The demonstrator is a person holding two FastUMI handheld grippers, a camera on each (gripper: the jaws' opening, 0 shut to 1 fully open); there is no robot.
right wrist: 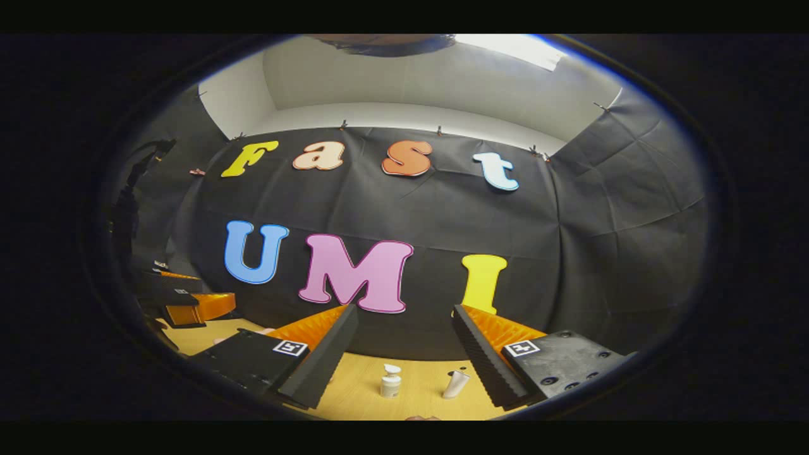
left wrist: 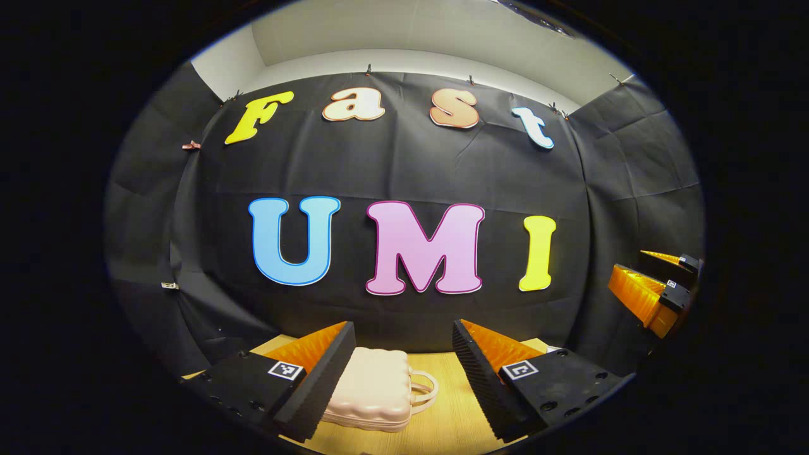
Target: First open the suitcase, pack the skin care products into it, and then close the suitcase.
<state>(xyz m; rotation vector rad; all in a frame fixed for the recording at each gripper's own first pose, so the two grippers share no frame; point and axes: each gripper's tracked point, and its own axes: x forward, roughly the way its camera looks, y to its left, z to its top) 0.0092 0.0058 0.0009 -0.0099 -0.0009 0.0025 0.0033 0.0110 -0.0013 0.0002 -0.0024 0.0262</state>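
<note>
Your left gripper (left wrist: pixel 401 373) is spread wide, nothing between its jaws, held up above the table (left wrist: pixel 442 417). Just past its fingers lies the pink suitcase (left wrist: pixel 373 388), flat on the wood, lid down, handle (left wrist: pixel 425 392) pointing to the right in the left gripper view. Your right gripper (right wrist: pixel 404 360) is also parted and empty, hovering off the table. Ahead of it stand the skin care products: a small white pump bottle (right wrist: pixel 390 382), upright, and just beside it a white tube (right wrist: pixel 456 384), leaning. Neither is touched.

Step in hand: looks like the very start, opening the suitcase, not yet done. Nothing is packed.

Next move, as I judge it: bring the left gripper down to the suitcase, steady the shell, and work the lid open. I can't tell where the zip or latch sits from here. Keep the right one clear of the bottle; it looks easy to tip.
</note>
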